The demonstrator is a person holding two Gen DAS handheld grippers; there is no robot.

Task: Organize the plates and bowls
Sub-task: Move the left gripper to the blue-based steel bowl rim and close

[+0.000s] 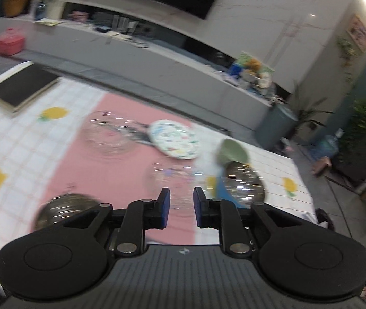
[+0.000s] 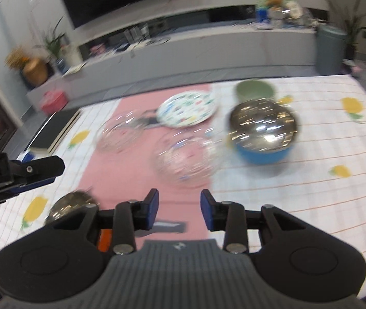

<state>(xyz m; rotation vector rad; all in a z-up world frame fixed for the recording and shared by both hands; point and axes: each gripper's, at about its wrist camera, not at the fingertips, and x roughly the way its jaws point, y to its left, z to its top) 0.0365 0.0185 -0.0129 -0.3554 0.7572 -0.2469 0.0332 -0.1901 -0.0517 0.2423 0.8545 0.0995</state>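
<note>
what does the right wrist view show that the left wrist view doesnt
Only the right wrist view shows the left tongs from the side, at its left edge, and the blue outside of the steel-lined bowl in full.

Only the left wrist view shows the framed picture on the right wall and the water jug on the floor.

Both show the patterned plate, the green bowl, two clear glass bowls, a steel bowl at near left, the black book, and each view's own tongs open and empty: left, right.
</note>
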